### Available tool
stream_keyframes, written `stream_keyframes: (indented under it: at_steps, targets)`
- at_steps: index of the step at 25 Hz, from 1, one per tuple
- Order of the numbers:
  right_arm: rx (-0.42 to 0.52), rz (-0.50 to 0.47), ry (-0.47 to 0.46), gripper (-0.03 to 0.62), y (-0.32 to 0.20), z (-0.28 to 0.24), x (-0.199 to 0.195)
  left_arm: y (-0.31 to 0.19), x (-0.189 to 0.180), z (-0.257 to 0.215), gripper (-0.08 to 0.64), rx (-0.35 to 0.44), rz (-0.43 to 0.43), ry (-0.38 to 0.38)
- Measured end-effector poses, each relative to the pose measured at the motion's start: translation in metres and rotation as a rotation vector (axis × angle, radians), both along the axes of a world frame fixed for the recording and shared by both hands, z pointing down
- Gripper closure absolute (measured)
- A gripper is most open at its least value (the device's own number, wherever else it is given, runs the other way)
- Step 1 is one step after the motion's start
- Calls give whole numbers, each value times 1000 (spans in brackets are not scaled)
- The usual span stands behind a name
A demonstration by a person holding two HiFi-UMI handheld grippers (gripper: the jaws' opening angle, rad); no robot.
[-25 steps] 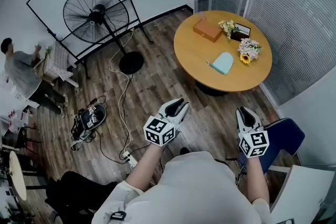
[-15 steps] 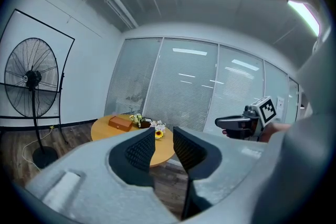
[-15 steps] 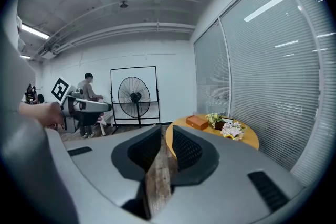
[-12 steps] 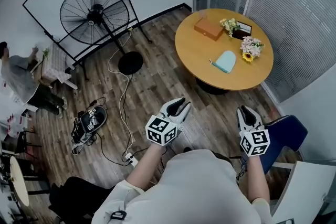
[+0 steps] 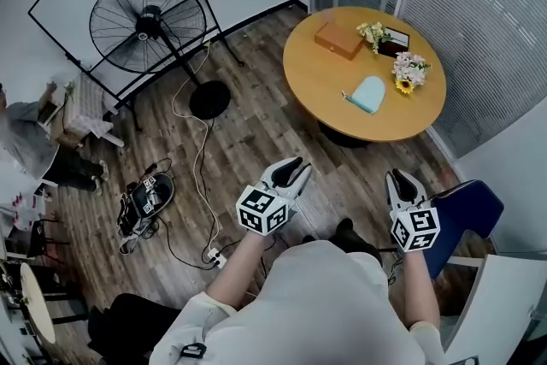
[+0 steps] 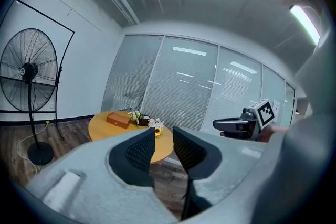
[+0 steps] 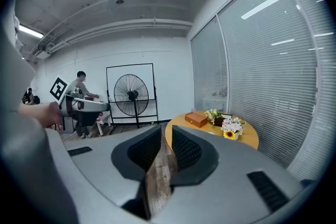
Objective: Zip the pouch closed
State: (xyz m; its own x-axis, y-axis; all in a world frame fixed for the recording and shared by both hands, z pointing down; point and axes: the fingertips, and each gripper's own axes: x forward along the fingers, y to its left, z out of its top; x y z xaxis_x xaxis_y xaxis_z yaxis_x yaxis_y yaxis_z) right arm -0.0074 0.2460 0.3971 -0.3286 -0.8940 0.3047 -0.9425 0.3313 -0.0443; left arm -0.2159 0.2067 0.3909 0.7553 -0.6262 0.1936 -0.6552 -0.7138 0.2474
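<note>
The light blue pouch (image 5: 369, 93) lies flat on the round wooden table (image 5: 325, 81), far ahead of both grippers; whether its zip is open or closed is too small to tell. My left gripper (image 5: 292, 169) hangs over the wooden floor, well short of the table. My right gripper (image 5: 398, 181) is level with it, further right. In the left gripper view the gripper (image 6: 164, 136) has its jaws a narrow gap apart, with nothing between them. The same holds for the gripper (image 7: 166, 136) in the right gripper view. The pouch shows in neither gripper view.
A brown box (image 5: 338, 39) and two flower bunches (image 5: 408, 69) share the table. A standing fan (image 5: 149, 20) with a round base and cables (image 5: 198, 175) occupy the floor at left. A blue chair (image 5: 466, 218) sits at my right. A person (image 5: 34, 145) is at the far left.
The head view has shifted a little, so the table sits slightly nearer and the fan further left. Both grippers keep about the same place in view, jaws unchanged.
</note>
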Motion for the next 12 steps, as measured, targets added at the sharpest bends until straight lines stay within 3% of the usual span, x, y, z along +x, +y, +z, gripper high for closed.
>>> stream_keyframes:
  at_steps: [12]
  targets:
    - [-28,-25,-16,538,-58,18,25,-51,25,18,457,-33,-19,-10]
